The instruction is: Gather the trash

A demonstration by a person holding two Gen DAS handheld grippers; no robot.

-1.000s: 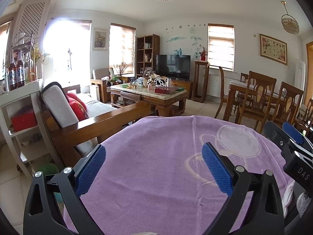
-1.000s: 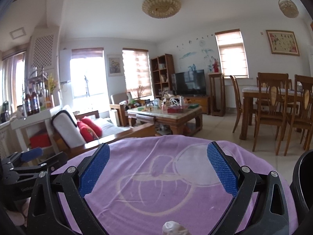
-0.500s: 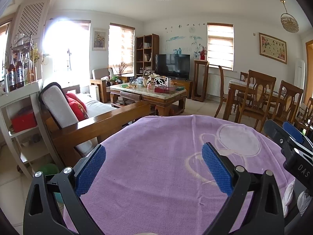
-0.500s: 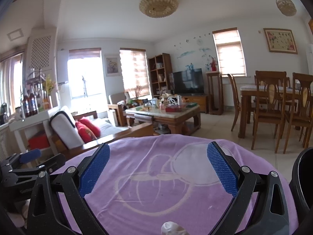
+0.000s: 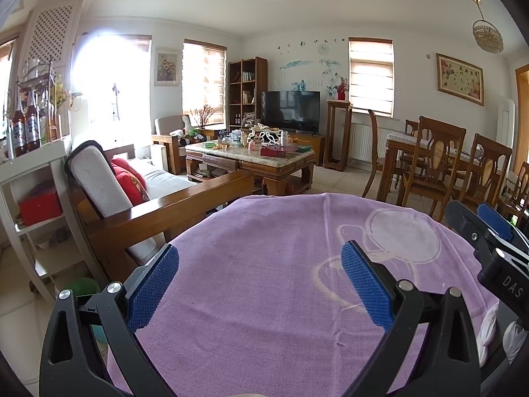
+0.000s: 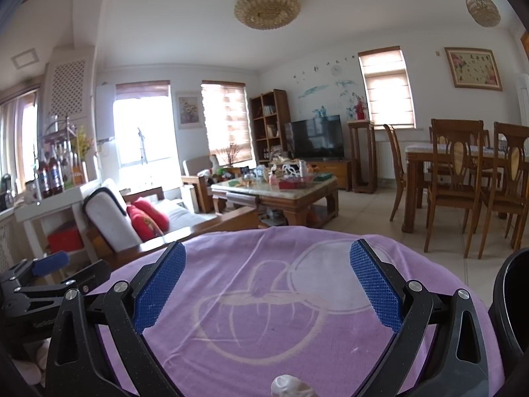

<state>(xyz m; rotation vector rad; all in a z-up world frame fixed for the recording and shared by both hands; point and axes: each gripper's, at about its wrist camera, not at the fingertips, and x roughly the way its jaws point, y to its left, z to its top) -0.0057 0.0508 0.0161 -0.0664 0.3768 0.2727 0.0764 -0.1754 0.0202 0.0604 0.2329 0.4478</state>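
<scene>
A round table under a purple cloth (image 5: 264,284) fills the near view, and shows in the right wrist view (image 6: 264,297) too. My left gripper (image 5: 259,286) is open and empty above the cloth. My right gripper (image 6: 267,284) is open and empty too. A crumpled white tissue (image 6: 291,386) lies on the cloth at the bottom edge, below my right gripper. More white crumpled paper (image 5: 489,327) lies at the table's right edge in the left wrist view. The right gripper also shows at the right of the left wrist view (image 5: 489,231), and the left gripper at the left of the right wrist view (image 6: 46,274).
A black bin rim (image 6: 512,304) stands at the table's right. A wooden sofa with red cushions (image 5: 132,185) and a white shelf (image 5: 36,182) are to the left. A cluttered coffee table (image 5: 254,155) stands beyond, with dining chairs (image 5: 439,165) on the right.
Both views have shifted very slightly; the right wrist view has tilted up a little. Both grippers stay open and nothing was picked up.
</scene>
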